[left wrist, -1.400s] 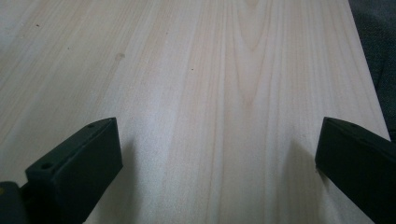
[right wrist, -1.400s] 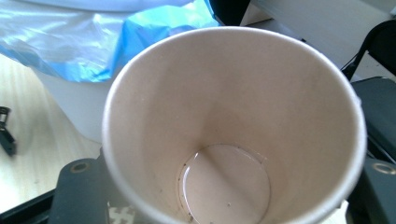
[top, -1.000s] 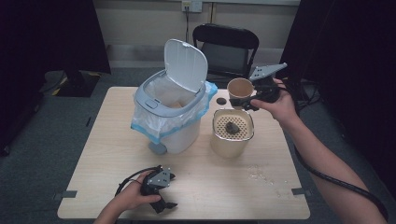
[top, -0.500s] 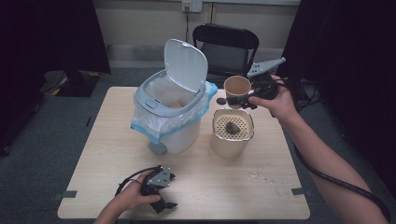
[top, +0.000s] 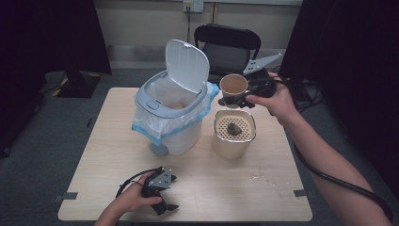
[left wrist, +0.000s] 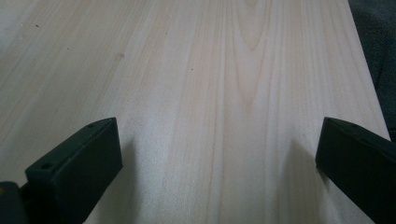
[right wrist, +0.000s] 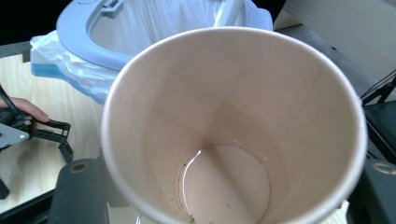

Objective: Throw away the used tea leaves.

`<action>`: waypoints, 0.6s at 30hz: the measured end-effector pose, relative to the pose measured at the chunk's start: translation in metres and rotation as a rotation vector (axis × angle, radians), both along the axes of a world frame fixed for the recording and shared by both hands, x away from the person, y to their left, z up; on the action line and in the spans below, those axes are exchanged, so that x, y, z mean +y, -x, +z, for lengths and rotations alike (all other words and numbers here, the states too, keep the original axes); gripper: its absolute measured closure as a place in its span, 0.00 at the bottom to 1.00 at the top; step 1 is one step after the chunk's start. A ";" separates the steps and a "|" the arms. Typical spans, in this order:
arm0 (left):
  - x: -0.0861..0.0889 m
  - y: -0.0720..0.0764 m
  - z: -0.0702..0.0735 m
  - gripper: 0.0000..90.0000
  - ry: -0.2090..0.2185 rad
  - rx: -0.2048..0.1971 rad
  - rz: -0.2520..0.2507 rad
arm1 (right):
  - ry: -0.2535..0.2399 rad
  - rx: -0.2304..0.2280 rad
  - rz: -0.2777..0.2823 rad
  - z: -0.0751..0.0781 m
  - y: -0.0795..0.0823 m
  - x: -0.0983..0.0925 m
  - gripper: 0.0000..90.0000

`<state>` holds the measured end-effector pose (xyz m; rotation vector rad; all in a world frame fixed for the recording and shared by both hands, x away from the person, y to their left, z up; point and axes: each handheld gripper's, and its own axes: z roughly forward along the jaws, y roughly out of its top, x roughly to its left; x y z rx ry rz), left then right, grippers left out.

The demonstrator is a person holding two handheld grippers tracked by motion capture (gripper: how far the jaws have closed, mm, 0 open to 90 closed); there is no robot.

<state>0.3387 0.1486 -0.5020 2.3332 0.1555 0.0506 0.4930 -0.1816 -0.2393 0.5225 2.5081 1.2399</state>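
Note:
A tan paper cup (top: 234,86) is held in the air, tilted toward the camera, above the back of a cream strainer pot (top: 234,134). My right gripper (top: 237,100) is shut on the paper cup (right wrist: 233,130), whose inside is nearly empty, with a thin film and dark specks at the bottom. A dark clump (top: 232,128) lies on the pot's perforated insert. The white bin (top: 171,113) with a blue-edged bag stands left of the cup, its lid up. My left gripper (top: 165,194) rests on the table (top: 117,141) near the front edge, its jaws wide open over bare wood (left wrist: 219,116).
A black chair (top: 227,44) stands behind the table. The right gripper's cable (top: 329,176) trails along the person's forearm. Small wet spots (top: 261,175) mark the table right of the pot. Dark curtains hang at both sides.
The right gripper has lifted the cup a little and carried it slightly left, toward the bin. The left gripper has stayed where it was.

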 end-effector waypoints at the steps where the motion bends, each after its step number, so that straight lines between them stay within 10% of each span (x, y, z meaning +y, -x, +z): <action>1: 0.000 0.000 0.000 0.00 -0.001 0.000 0.000 | -0.003 -0.001 0.004 0.001 0.000 0.000 0.30; 18: 0.000 0.000 0.001 0.00 -0.021 -0.003 0.002 | -0.027 0.011 0.031 0.020 -0.002 0.010 0.30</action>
